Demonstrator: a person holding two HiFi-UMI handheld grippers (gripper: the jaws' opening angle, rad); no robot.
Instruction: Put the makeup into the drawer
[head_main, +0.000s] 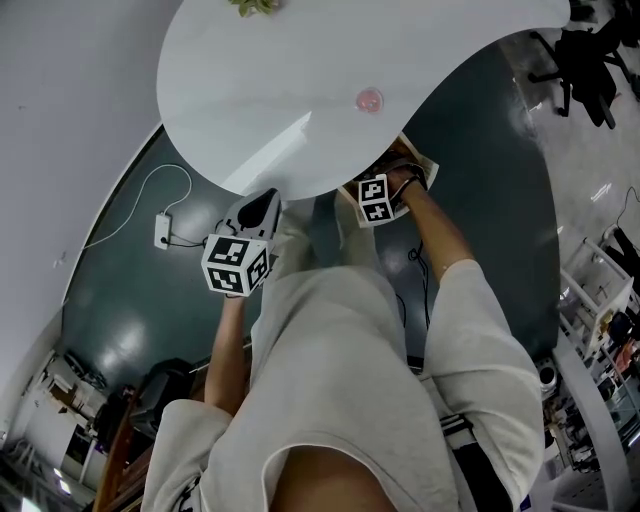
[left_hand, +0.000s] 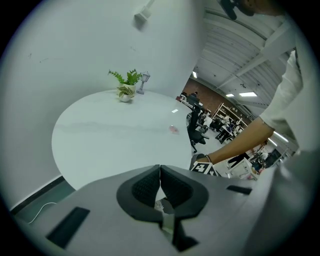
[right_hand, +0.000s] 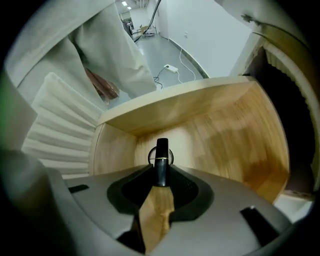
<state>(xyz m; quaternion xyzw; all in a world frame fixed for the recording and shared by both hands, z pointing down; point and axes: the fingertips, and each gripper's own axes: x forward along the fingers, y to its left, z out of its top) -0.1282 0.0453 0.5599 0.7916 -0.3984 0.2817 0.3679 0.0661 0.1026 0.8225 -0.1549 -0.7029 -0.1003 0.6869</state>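
Shirt cloth (head_main: 350, 380), white and loose, is seen closest under the head camera and fills the lower part of that view. Beyond it, the right hand-held gripper (right_hand: 161, 174) is pointed down into an open wooden drawer (right_hand: 235, 125). Its jaws are closed on a slim black makeup stick (right_hand: 161, 152) with a thin gold band. The stick is held along the jaws, its tip over the drawer's floor; whether it touches the wood cannot be told. In the head view the drawer is seen jutting out from under the edge of a white rounded worktop (head_main: 280, 90).

The left hand-held gripper (left_hand: 159, 175) is held near the worktop's edge, apart from the drawer. Its jaws are pressed together, with nothing between them.

A small pink item (head_main: 369, 99) is seen lying on the worktop, well apart from both grippers. A potted plant (left_hand: 126, 87) is placed at the worktop's far side, near the wall.
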